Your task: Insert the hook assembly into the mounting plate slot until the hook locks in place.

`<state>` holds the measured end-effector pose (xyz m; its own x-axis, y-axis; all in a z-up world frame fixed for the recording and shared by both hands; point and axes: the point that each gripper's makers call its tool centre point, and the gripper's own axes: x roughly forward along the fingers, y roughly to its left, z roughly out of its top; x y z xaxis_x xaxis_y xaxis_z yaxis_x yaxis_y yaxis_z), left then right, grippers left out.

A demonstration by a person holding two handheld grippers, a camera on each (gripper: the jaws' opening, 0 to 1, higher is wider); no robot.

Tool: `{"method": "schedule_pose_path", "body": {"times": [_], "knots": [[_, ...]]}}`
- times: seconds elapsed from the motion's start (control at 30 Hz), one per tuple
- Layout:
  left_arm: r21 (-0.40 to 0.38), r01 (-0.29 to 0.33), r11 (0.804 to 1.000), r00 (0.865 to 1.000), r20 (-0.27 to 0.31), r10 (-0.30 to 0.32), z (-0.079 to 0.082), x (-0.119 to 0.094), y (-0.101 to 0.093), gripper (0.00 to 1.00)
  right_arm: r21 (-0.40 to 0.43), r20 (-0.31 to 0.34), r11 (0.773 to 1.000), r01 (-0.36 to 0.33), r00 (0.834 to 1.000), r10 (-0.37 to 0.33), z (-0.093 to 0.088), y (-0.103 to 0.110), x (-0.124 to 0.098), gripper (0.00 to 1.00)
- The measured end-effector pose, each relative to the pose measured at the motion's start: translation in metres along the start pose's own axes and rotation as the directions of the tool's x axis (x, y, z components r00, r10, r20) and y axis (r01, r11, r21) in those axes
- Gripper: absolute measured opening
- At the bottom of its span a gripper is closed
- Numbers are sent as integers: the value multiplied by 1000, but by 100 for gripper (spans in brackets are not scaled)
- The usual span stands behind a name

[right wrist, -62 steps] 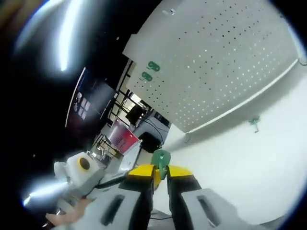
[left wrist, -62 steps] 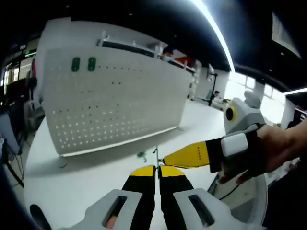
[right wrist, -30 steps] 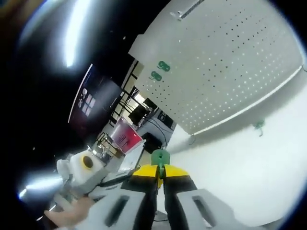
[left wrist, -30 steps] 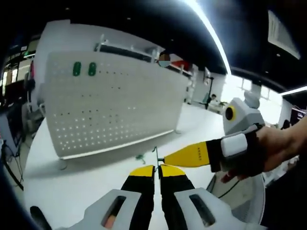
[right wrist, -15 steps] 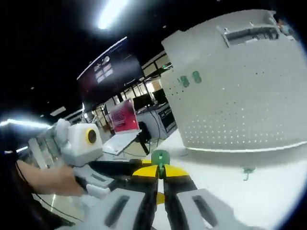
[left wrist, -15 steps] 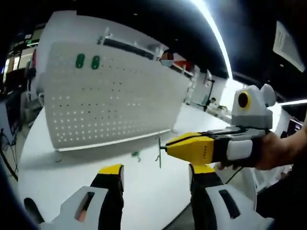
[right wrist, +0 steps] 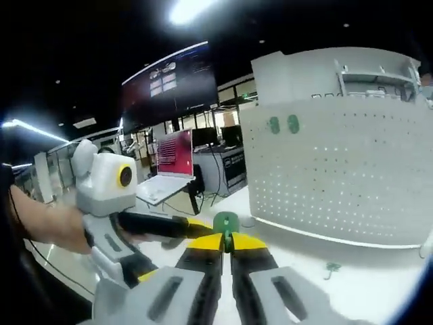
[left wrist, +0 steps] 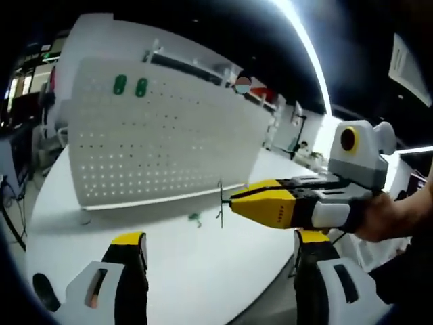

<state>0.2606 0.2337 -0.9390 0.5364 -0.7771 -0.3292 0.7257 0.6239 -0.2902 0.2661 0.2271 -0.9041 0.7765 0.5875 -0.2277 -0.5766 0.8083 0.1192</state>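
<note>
Your hook (right wrist: pixel 225 222), with its green head, sits pinched at the tips of your right gripper (right wrist: pixel 226 245), whose jaws are closed tight on it. In the left gripper view the same gripper (left wrist: pixel 233 202) reaches in from the right with the thin wire shank of the hook (left wrist: pixel 220 203) pointing down at its tip, held in the air above the table (left wrist: pixel 189 271). Your left gripper (left wrist: pixel 220 247) has its jaws spread wide with nothing between them. Beyond the hook stands the white pegboard (left wrist: pixel 155 135), upright on the table, with two green pieces (left wrist: pixel 130 86) already fixed near its top left corner; you can see them (right wrist: pixel 283 124) in the right gripper view as well. A small green hook (left wrist: pixel 195 218) lies on the table just before the board's foot. A laptop (right wrist: pixel 169 166) sits on a desk behind.
</note>
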Motion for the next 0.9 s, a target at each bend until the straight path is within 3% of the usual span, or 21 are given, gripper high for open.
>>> {"method": "schedule_pose_path", "body": {"times": [0.13, 0.33, 0.53, 0.9], "knots": [[-4, -9, 1000, 1000, 5, 9, 0, -3, 2, 100, -22, 13, 1000, 11, 1000, -11, 4, -2, 2, 0], [-3, -8, 1000, 999, 32, 8, 1, -8, 0, 100, -34, 32, 999, 38, 999, -37, 8, -7, 7, 0], [-12, -16, 1000, 999, 48, 17, -2, -12, 0, 100, -76, 86, 991, 112, 991, -106, 23, -18, 11, 0], [-3, -67, 998, 995, 78, 68, -18, -14, 0, 100, -79, 214, 958, 276, 943, -254, 58, -47, 26, 0]]}}
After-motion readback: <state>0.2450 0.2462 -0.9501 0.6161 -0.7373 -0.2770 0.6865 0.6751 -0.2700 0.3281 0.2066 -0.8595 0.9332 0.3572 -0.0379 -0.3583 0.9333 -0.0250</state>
